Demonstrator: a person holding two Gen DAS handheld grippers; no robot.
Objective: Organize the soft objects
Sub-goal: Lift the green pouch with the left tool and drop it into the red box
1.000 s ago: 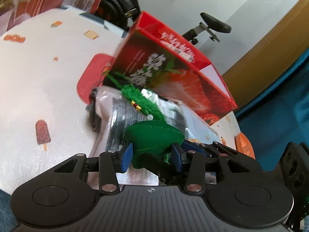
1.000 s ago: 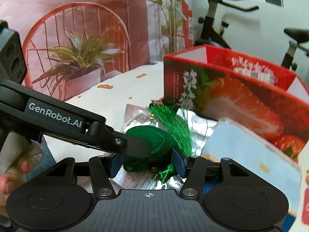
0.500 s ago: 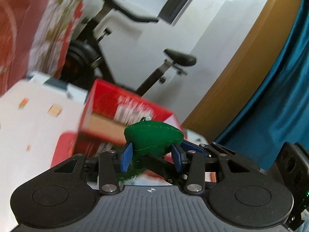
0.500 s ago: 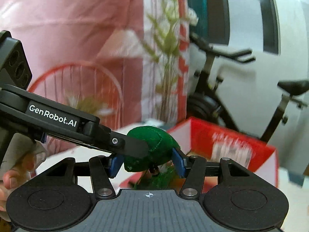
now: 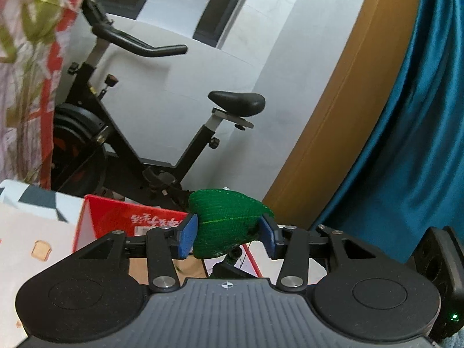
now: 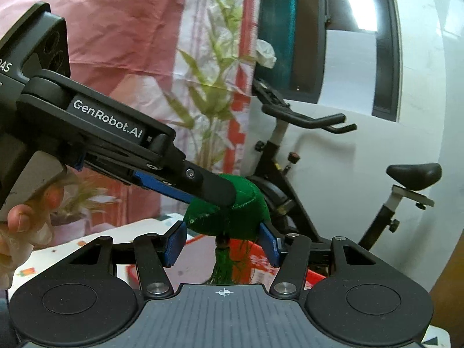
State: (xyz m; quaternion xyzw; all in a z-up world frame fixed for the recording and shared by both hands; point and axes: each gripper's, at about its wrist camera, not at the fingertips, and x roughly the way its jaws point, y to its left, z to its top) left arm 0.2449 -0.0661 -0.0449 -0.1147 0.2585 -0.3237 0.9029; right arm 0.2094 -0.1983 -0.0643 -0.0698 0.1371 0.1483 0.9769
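- A green stuffed ornament [image 6: 232, 211] sits between the blue pads [image 6: 174, 243] of the right gripper [image 6: 221, 243], which press on both its sides.
- The left gripper [image 6: 214, 191], reaching in from the left, pinches the ornament's top.
- A green tassel [image 6: 229, 264] hangs beneath it.
- A red box [image 6: 313, 275] lies below; an exercise bike [image 6: 319, 179] stands against the white wall behind.

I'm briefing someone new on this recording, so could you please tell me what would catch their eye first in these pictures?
First, the green stuffed pouch, pinched in mid-air between the blue pads of the left tongs, with the right tongs closed on it too and its green tassel hanging below. Behind it stands a black exercise bike against the white wall, and a red printed box sits low on the table.
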